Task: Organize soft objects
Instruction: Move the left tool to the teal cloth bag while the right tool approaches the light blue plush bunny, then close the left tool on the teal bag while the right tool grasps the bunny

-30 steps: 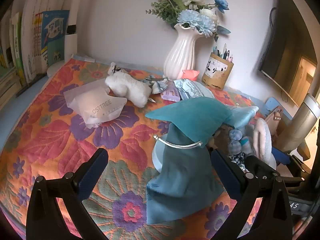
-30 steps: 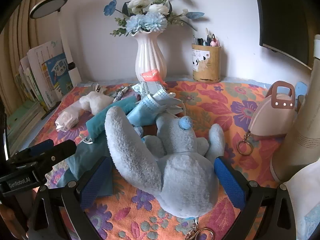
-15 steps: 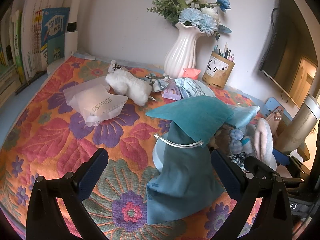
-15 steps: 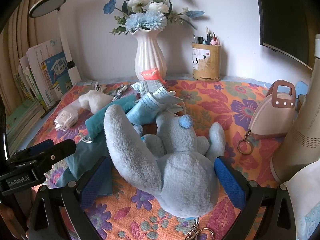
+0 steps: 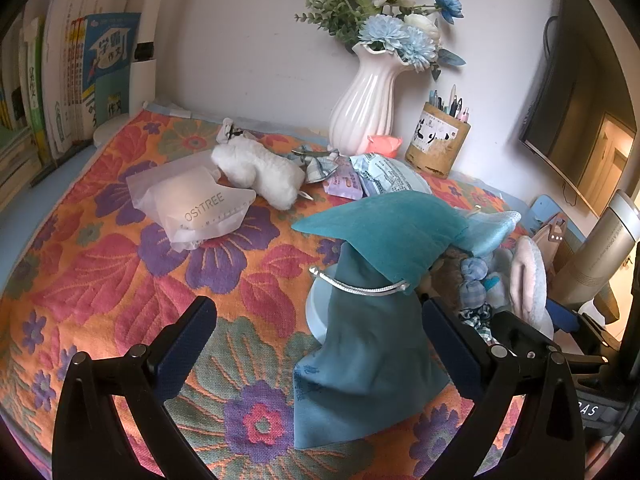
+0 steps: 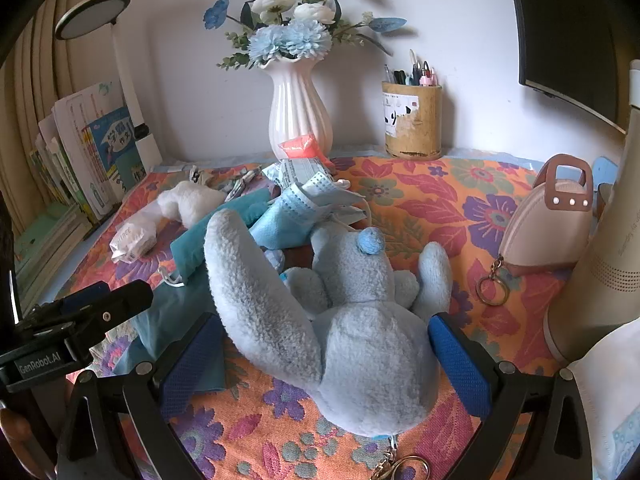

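Little has shifted in the past second: both grippers remain spread wide, the right gripper (image 6: 324,360) straddling the blue plush toy (image 6: 340,320) on the bench, the left gripper (image 5: 320,344) framing the teal pouch (image 5: 372,300), neither grasped.

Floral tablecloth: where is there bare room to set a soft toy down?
Free: the floral tablecloth in front of the translucent white packet, and the stretch between the bamboo pen holder and pink coin purse. Crowded: the middle, around the teal drawstring pouch and light blue plush rabbit.
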Demonstrator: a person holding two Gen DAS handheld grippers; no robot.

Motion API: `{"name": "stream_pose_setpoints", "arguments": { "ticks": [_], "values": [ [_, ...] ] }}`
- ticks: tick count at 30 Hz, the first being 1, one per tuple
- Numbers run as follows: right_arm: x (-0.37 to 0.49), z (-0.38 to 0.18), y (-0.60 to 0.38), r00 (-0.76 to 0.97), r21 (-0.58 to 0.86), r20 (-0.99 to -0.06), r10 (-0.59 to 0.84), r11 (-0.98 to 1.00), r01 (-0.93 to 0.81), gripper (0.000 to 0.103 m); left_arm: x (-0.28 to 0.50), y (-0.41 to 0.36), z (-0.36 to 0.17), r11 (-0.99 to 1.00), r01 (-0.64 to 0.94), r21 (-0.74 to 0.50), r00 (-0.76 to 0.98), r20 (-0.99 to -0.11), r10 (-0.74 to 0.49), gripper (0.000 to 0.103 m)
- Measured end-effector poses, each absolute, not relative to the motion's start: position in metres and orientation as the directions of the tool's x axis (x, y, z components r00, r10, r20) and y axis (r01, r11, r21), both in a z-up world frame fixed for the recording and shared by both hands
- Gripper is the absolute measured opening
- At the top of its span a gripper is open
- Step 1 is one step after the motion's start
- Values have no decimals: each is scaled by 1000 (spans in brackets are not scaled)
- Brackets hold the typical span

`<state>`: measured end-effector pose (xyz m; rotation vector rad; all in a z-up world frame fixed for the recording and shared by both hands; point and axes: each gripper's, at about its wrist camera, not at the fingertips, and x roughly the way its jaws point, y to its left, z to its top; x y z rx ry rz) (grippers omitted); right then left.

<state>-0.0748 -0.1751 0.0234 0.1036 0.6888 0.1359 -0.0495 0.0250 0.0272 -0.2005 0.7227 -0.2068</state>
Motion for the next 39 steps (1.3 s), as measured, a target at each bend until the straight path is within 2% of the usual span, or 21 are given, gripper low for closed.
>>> {"name": "stream_pose_setpoints", "arguments": {
  "ticks": [27, 31, 36, 39],
  "values": [
    [-79, 25, -179, 773, 167, -612, 163, 983, -75, 103, -51, 24, 27, 960, 118, -256, 733, -629, -258, 102],
    [-95, 34, -192, 813, 223, -558, 168, 974, -49, 103, -55, 16, 37, 965, 150, -217, 730, -633, -256, 102],
    [-112, 28, -206, 770, 290, -592, 237, 954, -72, 103, -54, -5, 69, 967, 249, -60, 715, -662, -225, 102],
    [-108, 25, -211, 743, 287, -624, 242, 955, -70, 103, -33, -13, 70, 945, 323, -47, 654, -711, -259, 101]
  ]
}}
